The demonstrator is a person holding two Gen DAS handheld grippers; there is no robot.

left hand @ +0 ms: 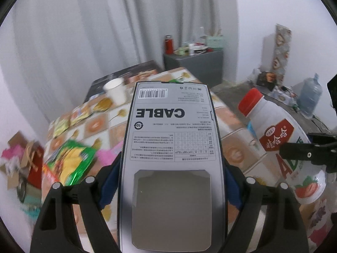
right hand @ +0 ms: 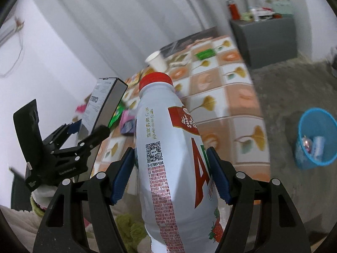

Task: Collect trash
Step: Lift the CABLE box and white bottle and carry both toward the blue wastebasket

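Observation:
My left gripper (left hand: pixel 171 181) is shut on a grey cable box (left hand: pixel 171 139) printed "CABLE", held up above the tiled table (left hand: pixel 229 124). My right gripper (right hand: pixel 171 172) is shut on a white milk-drink bottle (right hand: pixel 168 147) with a red cap, held above the table. The bottle also shows in the left wrist view (left hand: pixel 280 139), and the box in the right wrist view (right hand: pixel 103 103). A white paper cup (left hand: pixel 115 91) and a green snack wrapper (left hand: pixel 71 162) lie on the table. A blue trash bin (right hand: pixel 316 139) stands on the floor to the right.
More wrappers (left hand: pixel 69 120) and a pink packet (right hand: pixel 128 122) lie on the table. A grey cabinet (right hand: pixel 267 40) with a red flask stands behind. A water jug (left hand: pixel 310 97) is at the far right, and boxes (left hand: pixel 19 168) on the floor at left.

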